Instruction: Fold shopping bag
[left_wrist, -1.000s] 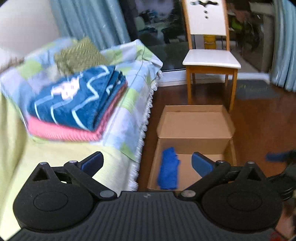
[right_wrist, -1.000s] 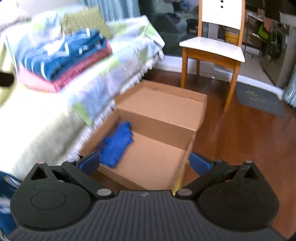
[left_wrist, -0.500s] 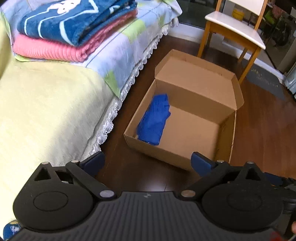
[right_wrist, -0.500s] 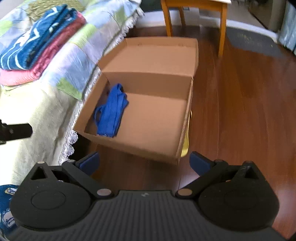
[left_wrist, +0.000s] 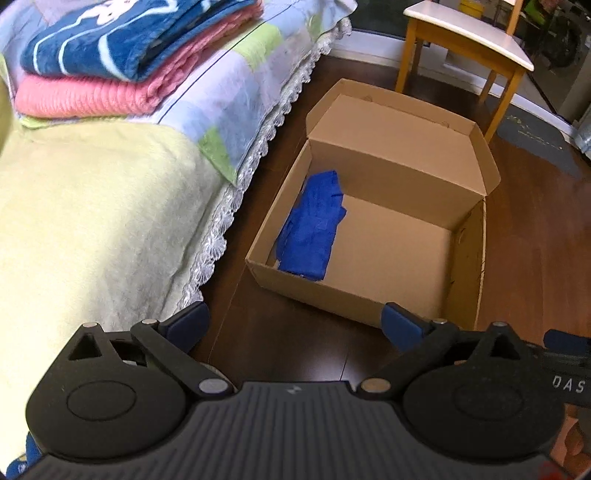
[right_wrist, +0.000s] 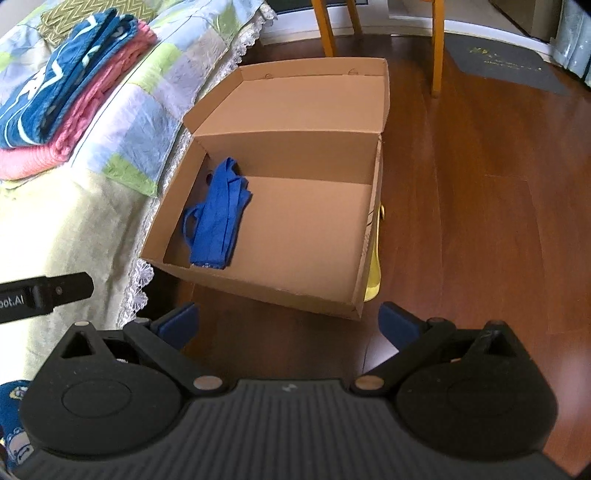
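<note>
A blue shopping bag (left_wrist: 312, 225) (right_wrist: 221, 216) lies crumpled along the left wall inside an open cardboard box (left_wrist: 465, 254) (right_wrist: 364, 243) on the wooden floor. My left gripper (left_wrist: 293, 326) hovers above the floor in front of the box, open and holding nothing. My right gripper (right_wrist: 288, 323) is also open and free, just before the box's near wall. Part of the left gripper's body shows at the left edge of the right wrist view.
A bed with a yellow-green cover (left_wrist: 92, 206) runs along the left, with folded blue and pink blankets (left_wrist: 110, 55) on a patchwork spread. A wooden chair (left_wrist: 465, 40) stands behind the box. Something yellow (right_wrist: 375, 269) pokes out at the box's right side. Dark floor lies to the right.
Both cameras have tilted down and drawn nearer to the box, so it now fills the middle of each view. Both grippers stayed open.
</note>
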